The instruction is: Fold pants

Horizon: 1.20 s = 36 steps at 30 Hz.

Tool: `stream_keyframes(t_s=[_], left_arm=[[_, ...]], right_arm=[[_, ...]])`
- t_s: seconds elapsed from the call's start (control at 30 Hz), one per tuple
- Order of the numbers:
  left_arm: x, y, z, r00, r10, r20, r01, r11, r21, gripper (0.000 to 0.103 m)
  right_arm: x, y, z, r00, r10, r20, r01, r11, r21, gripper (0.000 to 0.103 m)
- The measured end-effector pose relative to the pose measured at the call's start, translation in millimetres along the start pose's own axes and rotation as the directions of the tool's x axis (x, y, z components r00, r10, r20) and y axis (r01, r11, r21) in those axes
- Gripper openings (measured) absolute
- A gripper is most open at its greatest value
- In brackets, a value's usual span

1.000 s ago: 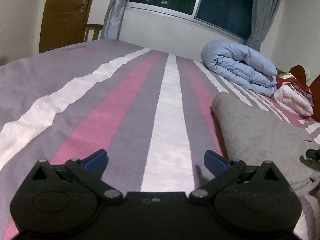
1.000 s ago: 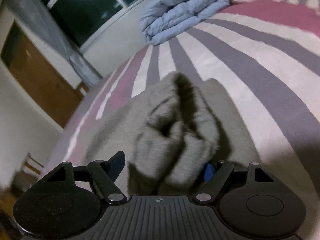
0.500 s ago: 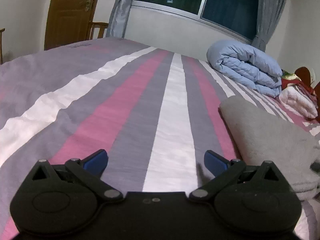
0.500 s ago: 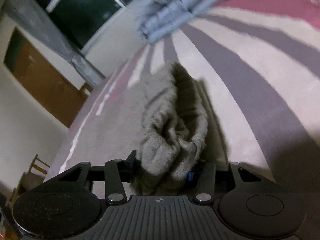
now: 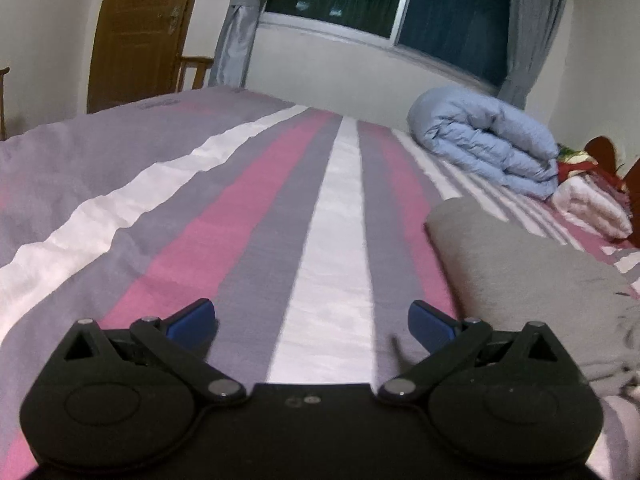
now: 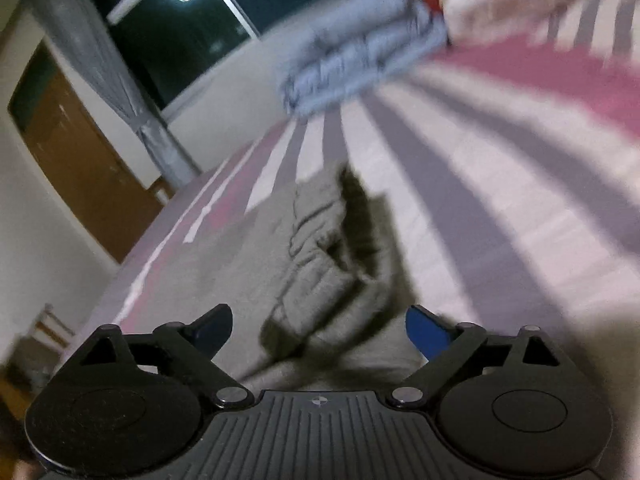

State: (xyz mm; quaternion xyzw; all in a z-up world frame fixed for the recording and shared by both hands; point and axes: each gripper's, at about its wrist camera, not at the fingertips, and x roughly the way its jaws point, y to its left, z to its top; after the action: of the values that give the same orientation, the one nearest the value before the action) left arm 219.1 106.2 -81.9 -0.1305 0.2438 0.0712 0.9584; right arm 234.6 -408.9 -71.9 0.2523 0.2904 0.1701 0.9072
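Observation:
The grey pants point(image 6: 320, 280) lie on the striped bed point(image 6: 500, 208), bunched in a ridge of folds straight ahead of my right gripper point(image 6: 320, 330). Its jaws are opening; the cloth lies between the blue pads point(image 6: 426, 332) with no pad pressing on it. In the left wrist view the same grey pants point(image 5: 520, 280) lie flat at the right, just past the right fingertip. My left gripper point(image 5: 312, 322) stands open over the bare bedspread point(image 5: 240, 220), with nothing between its fingers.
A rolled light-blue duvet point(image 5: 488, 148) lies at the far side of the bed, with white and red bedding point(image 5: 588, 200) beside it. A wooden door point(image 5: 136, 28), a chair point(image 5: 192, 72), a dark window point(image 5: 392, 0) and grey curtains stand beyond the bed.
My right gripper was shut on a bunch of the grey pants; its jaws have spread and let the cloth drop onto the bed. The right view has shifted and blurred. The left gripper stays open.

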Motion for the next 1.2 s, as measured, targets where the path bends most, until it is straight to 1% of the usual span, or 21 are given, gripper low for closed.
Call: stream_keyframes(t_s=[0.03,0.1,0.13,0.17,0.2,0.33,0.4,0.5,0.57,0.7,0.83,0.93,0.97,1.1,1.13,1.2], left_arm=[[-6,-4,-1,1.0,-0.008,0.013,0.008,1.0,0.017,0.097],[-17,-14,-5,0.999,-0.019,0.033,0.017,0.998,0.057,0.097],[-22,-18,-8,0.999,-0.026,0.038,0.024,0.997,0.069,0.097],[-27,-22,-12,0.999,-0.038,0.04,0.035,0.997,0.074,0.097],[-32,-25,-16,0.998,-0.052,0.038,0.049,0.996,0.074,0.097],[-45,-42,-30,0.996,-0.078,0.031,0.074,0.992,0.099,0.097],[-44,-49,-33,0.996,-0.089,0.021,0.086,0.988,0.129,0.097],[-37,-56,-35,0.995,-0.098,0.001,0.096,0.983,0.158,0.097],[-27,-57,-37,0.996,-0.089,-0.03,0.093,0.983,0.157,0.097],[-13,-60,-39,0.996,-0.073,-0.05,0.081,0.981,0.178,0.097],[-2,-63,-40,0.998,-0.051,-0.044,0.058,0.978,0.2,0.098],[-9,-60,-37,0.999,-0.033,-0.031,0.038,0.98,0.193,0.098],[-11,-58,-37,0.999,-0.036,-0.035,0.042,0.981,0.19,0.097],[-20,-49,-36,0.998,-0.046,-0.039,0.052,0.982,0.179,0.097],[-23,-47,-36,0.999,-0.034,-0.038,0.041,0.983,0.18,0.098],[-31,-42,-32,1.0,0.017,0.004,-0.018,0.987,0.159,0.096]], right_arm=[[-12,2,-5,1.0,-0.003,0.022,0.003,1.0,-0.022,0.093],[-33,11,-18,0.997,-0.035,0.076,0.039,0.998,-0.05,0.095],[-37,14,-21,0.994,-0.046,0.103,0.053,0.997,-0.064,0.096],[-35,17,-21,0.992,-0.049,0.119,0.058,0.996,-0.07,0.098],[-35,21,-25,0.99,-0.053,0.13,0.063,0.995,-0.073,0.099],[-32,27,-31,0.987,-0.066,0.148,0.079,0.993,-0.088,0.099],[-29,28,-27,0.987,-0.052,0.154,0.069,0.992,-0.108,0.099],[-28,26,-26,0.987,-0.048,0.152,0.064,0.992,-0.107,0.099],[-32,21,-26,0.987,-0.045,0.152,0.058,0.995,-0.084,0.099],[-32,13,-23,0.986,-0.062,0.156,0.069,0.997,-0.04,0.099],[-27,18,-26,0.988,-0.081,0.13,0.091,0.993,-0.074,0.099],[-22,19,-27,0.989,-0.09,0.118,0.101,0.99,-0.094,0.099],[-22,18,-27,0.989,-0.093,0.119,0.104,0.99,-0.091,0.099],[-24,9,-26,0.987,-0.094,0.128,0.1,0.994,-0.038,0.099],[-25,7,-25,0.987,-0.095,0.13,0.098,0.995,-0.018,0.099],[-28,5,-24,0.985,-0.099,0.139,0.098,0.995,0.009,0.099]])
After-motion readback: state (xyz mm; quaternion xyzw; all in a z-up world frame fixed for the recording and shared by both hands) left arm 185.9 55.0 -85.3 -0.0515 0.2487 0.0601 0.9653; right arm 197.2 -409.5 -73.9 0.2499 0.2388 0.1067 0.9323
